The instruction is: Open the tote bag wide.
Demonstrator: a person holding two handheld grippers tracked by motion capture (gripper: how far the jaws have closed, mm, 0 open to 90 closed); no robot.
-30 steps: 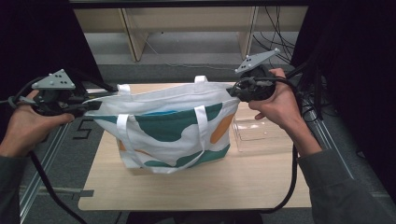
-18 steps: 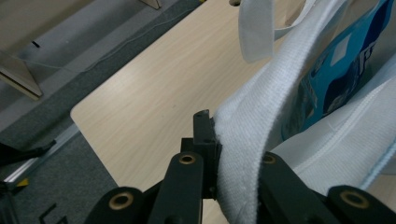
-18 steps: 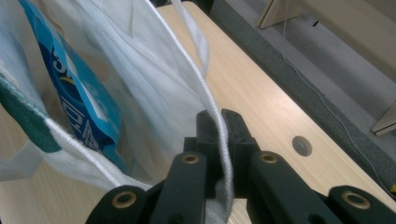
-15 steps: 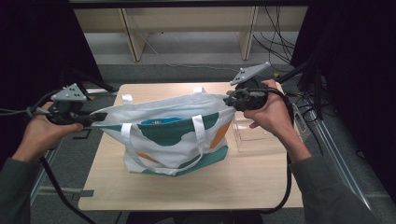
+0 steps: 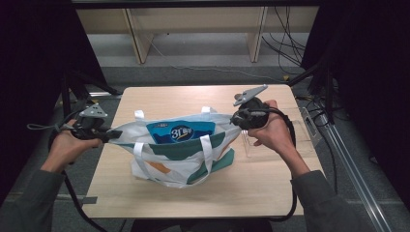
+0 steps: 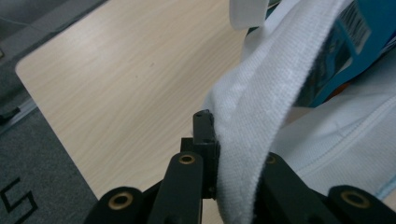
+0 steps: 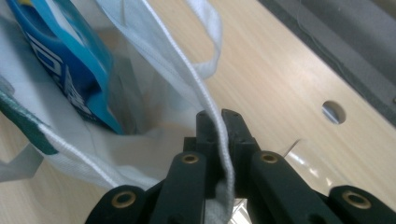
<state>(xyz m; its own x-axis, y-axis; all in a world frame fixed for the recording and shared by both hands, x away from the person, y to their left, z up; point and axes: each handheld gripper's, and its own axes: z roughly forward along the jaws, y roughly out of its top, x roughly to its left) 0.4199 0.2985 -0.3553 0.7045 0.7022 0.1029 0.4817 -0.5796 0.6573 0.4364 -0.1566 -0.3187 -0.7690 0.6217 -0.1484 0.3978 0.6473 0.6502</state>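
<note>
High view: tote (image 5: pixel 181 154), white cloth with green and orange print, standing on the tabletop (image 5: pixel 270 193) near its middle, slightly toward the left edge. Mouth stretched wide between two grippers. Blue pack (image 5: pixel 180 131) upright inside, top showing above the rim. Two white straps hang down the near face. Clear tray (image 5: pixel 300 137) near the right edge, partly behind the right hand.

Left gripper (image 5: pixel 110 135): jaws clenched on the tote's left rim, held by the person's left hand just past the left edge. Right gripper (image 5: pixel 236 119): jaws clenched on the right rim.

Step in hand, as judged: tote held open by both ends of its rim, base settled on the tabletop. Next move likely calls for even tension on both sides so the mouth neither collapses nor tips the tote, then a release once it stands by itself.

Left gripper view: thick woven hem (image 6: pixel 243 140) pinched between the jaws, weave plain; this detail is too small to tell from above. Pack edge at upper right.

Right gripper view: thin stitched rim (image 7: pixel 219 149) running down between the closed jaws, pack (image 7: pixel 60 60) seen inside the tote, and a round hole (image 7: pixel 333 111) in the tabletop.
</note>
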